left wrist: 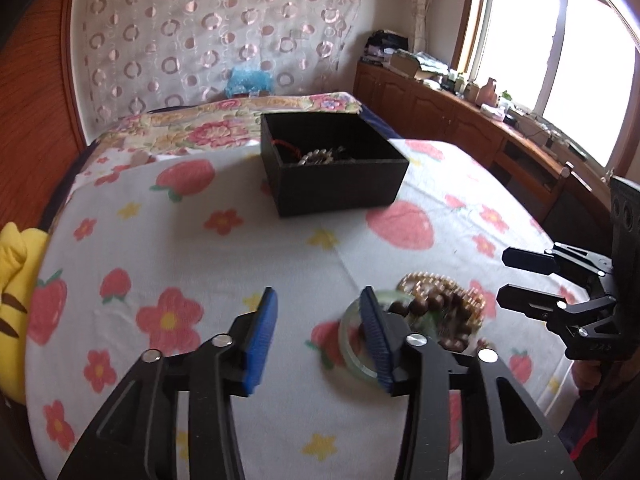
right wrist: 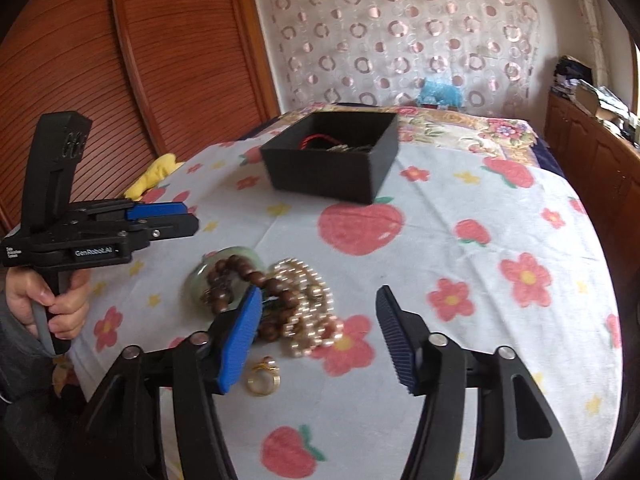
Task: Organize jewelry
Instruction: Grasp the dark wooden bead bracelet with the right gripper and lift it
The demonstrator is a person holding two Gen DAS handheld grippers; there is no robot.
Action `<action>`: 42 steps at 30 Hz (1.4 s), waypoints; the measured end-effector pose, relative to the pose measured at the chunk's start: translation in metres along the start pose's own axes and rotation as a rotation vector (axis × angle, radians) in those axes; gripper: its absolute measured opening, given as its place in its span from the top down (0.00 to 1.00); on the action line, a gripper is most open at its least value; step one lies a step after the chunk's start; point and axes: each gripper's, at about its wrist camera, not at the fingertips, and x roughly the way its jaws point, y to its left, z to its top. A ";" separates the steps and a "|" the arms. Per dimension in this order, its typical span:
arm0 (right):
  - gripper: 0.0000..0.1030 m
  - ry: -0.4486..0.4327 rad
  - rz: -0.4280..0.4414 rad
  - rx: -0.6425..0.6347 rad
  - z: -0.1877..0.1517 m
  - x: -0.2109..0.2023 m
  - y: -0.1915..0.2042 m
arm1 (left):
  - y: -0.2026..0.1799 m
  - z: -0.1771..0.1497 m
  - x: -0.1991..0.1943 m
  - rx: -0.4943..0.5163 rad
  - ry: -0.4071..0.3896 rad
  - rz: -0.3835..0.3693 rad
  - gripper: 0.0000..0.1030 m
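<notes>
1. Left wrist view: the left gripper (left wrist: 318,336) hangs over the white bedspread printed with red flowers and strawberries (left wrist: 224,256), its blue-padded fingers spread wide with nothing between them. The pale green glass bangle (left wrist: 354,350) lies on the cloth just at the gripper's right finger, partly hidden behind it. A string of dark brown wooden beads (left wrist: 436,312) lies over the bangle, touching a heap of cream pearl strands (left wrist: 432,286) beside it. The open black rectangular box (left wrist: 334,166) sits farther off, holding a red cord and some metallic pieces. The right gripper (left wrist: 516,280) shows at the right edge, fingers parted and empty, near the heap.

2. Right wrist view: the right gripper (right wrist: 320,340) is released, fingers wide apart. The beads (right wrist: 256,280) and pearls (right wrist: 308,304) lie just ahead of its left finger; a small gold ring (right wrist: 264,378) rests on the cloth beside that finger. The bangle (right wrist: 208,280) lies beyond, the box (right wrist: 332,160) well apart. The left gripper (right wrist: 192,220) shows side-on just above the bangle.
</notes>
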 end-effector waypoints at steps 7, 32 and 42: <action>0.58 0.053 0.057 -0.071 -0.004 0.016 0.033 | 0.010 -0.015 0.002 -0.002 0.030 0.031 0.42; 0.86 0.120 0.039 -0.253 -0.001 0.029 0.064 | 0.013 -0.025 0.018 -0.013 0.069 0.041 0.16; 0.86 0.003 -0.010 -0.187 0.026 0.001 0.041 | -0.008 -0.024 0.017 0.087 0.065 0.034 0.16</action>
